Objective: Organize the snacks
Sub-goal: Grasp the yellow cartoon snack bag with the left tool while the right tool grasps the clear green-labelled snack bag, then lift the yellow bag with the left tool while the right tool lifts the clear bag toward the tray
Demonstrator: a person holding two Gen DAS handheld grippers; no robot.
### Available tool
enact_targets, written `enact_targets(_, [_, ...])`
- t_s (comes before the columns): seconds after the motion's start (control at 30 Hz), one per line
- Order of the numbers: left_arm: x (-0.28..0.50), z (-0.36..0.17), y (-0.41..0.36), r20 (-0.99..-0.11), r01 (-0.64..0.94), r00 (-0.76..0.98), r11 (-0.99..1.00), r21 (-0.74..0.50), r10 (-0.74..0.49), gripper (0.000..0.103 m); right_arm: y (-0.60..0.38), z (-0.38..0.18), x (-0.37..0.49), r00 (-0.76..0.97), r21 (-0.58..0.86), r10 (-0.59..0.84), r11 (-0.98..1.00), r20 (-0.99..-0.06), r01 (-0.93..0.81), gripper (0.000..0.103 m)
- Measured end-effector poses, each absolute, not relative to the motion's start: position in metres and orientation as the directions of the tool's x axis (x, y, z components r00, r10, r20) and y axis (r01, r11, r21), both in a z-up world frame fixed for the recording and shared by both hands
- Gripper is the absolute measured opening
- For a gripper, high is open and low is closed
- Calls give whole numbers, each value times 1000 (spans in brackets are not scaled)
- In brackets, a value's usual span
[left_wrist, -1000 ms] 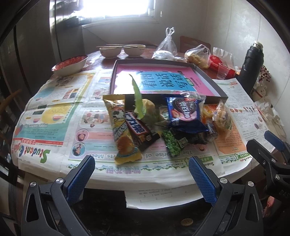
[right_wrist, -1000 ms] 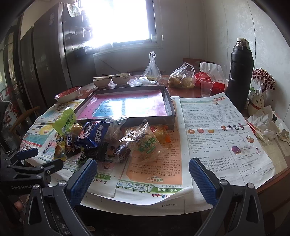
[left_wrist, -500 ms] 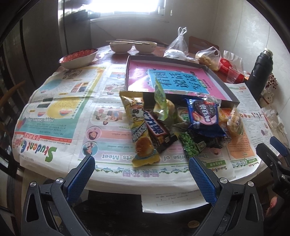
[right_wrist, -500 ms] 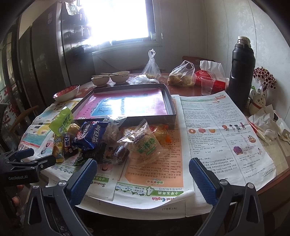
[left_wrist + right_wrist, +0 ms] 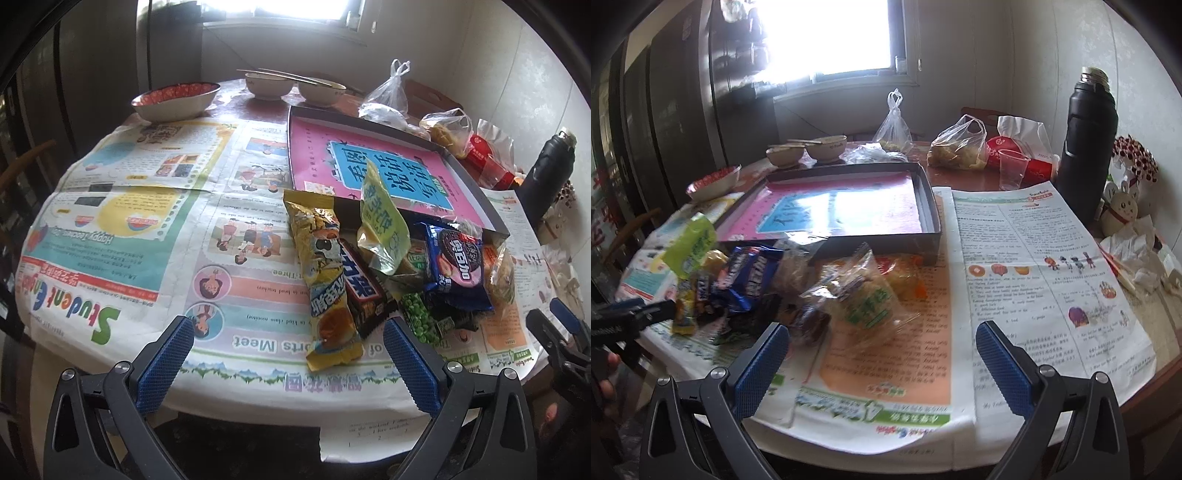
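A pile of snack packs lies on the newspaper in front of a dark shallow box (image 5: 495,218) with a pink lining. In the left wrist view I see a long yellow pack (image 5: 325,288), a dark chocolate bar (image 5: 364,291), a light green pouch (image 5: 384,218), a blue cookie pack (image 5: 458,266) and green peas (image 5: 421,321). In the right wrist view a clear bag of cakes (image 5: 864,295) lies nearest. My left gripper (image 5: 288,354) is open and empty at the table's front edge. My right gripper (image 5: 882,362) is open and empty, right of the pile.
Bowls (image 5: 173,101) stand at the back left. Plastic bags (image 5: 956,147), a clear cup (image 5: 1012,170) and a black thermos (image 5: 1089,144) stand at the back right. Crumpled tissues (image 5: 1137,251) lie at the right edge. Newspaper (image 5: 122,229) covers the round table.
The left gripper has moved left and closer to the table, so the pile now sits more to its right. The right gripper has moved forward a little. Both stay open.
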State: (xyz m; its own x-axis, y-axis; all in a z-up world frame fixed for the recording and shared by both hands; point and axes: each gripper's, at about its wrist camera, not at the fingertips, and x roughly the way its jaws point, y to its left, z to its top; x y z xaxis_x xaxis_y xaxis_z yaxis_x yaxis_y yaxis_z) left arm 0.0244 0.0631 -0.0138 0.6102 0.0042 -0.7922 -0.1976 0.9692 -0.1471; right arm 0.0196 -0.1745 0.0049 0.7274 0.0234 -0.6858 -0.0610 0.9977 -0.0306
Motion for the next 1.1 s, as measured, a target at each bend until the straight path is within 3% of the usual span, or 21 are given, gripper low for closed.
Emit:
enact_targets(0.3, [40, -22, 66, -807, -170, 590, 971, -170, -38, 89, -169, -13, 44, 711, -146, -29, 984, -703, -103, 99])
enact_targets(0.47, [46, -25, 67, -814, -163, 579, 970, -182, -56, 77, -161, -13, 51, 727, -182, -21, 973, -686, -145, 95])
enact_targets(0.6, [50, -27, 68, -814, -155, 577, 968, -195, -72, 70, -159, -14, 57, 727, -177, -5, 971, -687, -160, 86])
enact_targets(0.87, [56, -26, 70, -799, -132, 579, 948, -291, -165, 43, -162, -20, 66, 691, -91, 74, 976, -719, -199, 54])
enact_targets(1.1, [59, -27, 72, -797, -139, 578, 940, -312, -179, 42, -169, -21, 69, 680, -26, 113, 981, -724, -191, 47])
